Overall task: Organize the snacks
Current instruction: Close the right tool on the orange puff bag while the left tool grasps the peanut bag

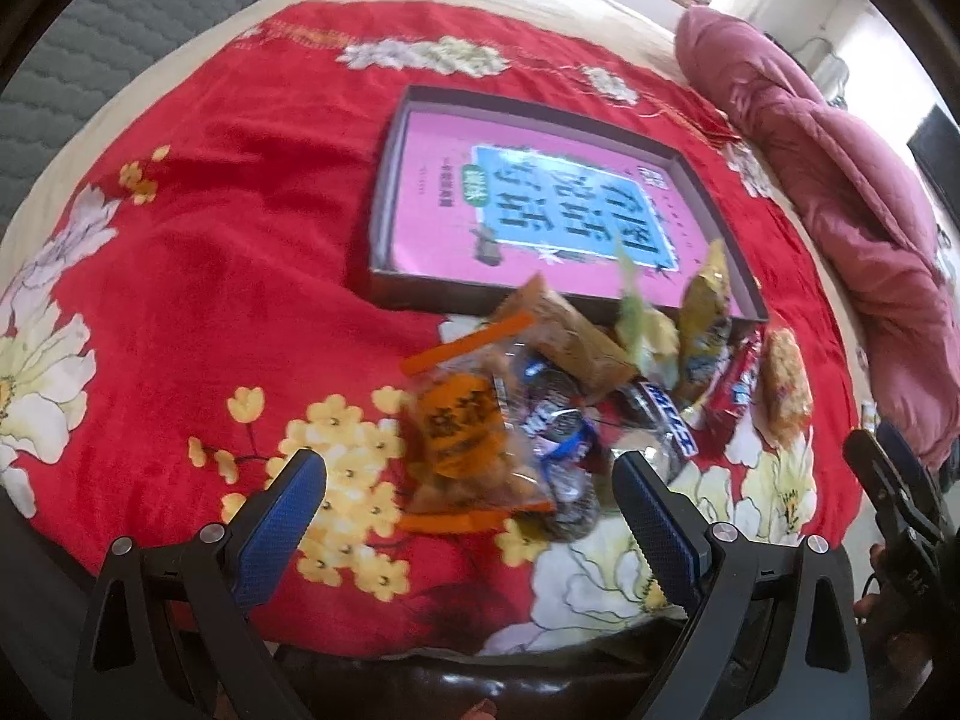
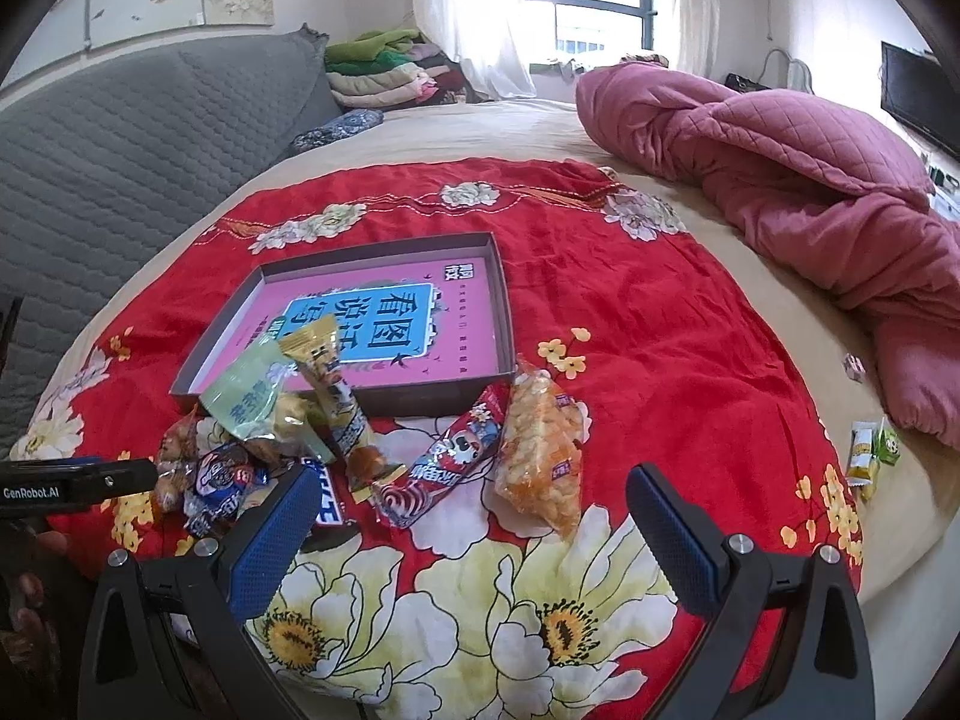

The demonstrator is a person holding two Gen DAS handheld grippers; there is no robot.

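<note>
A pile of snack packets lies on the red flowered cloth [image 1: 240, 252] in front of a shallow dark box [image 1: 714, 192] with a pink printed bottom. In the left wrist view my left gripper [image 1: 468, 501] is open, its jaws either side of an orange-labelled clear bag [image 1: 465, 426], not touching it. Beside that bag lie blue-wrapped sweets [image 1: 558, 420], a brown packet [image 1: 576, 336] and a yellow packet [image 1: 705, 312]. In the right wrist view my right gripper [image 2: 471, 507] is open and empty, just short of a red wrapper [image 2: 444, 462] and an orange puffed-snack bag [image 2: 540, 450]. The box also shows in the right wrist view [image 2: 503, 300].
A pink quilt [image 2: 810, 180] is heaped on the right of the bed. Two small packets [image 2: 870, 450] lie off the cloth at the right. A grey quilted headboard [image 2: 120, 138] runs along the left. Folded clothes [image 2: 384, 69] are stacked at the back.
</note>
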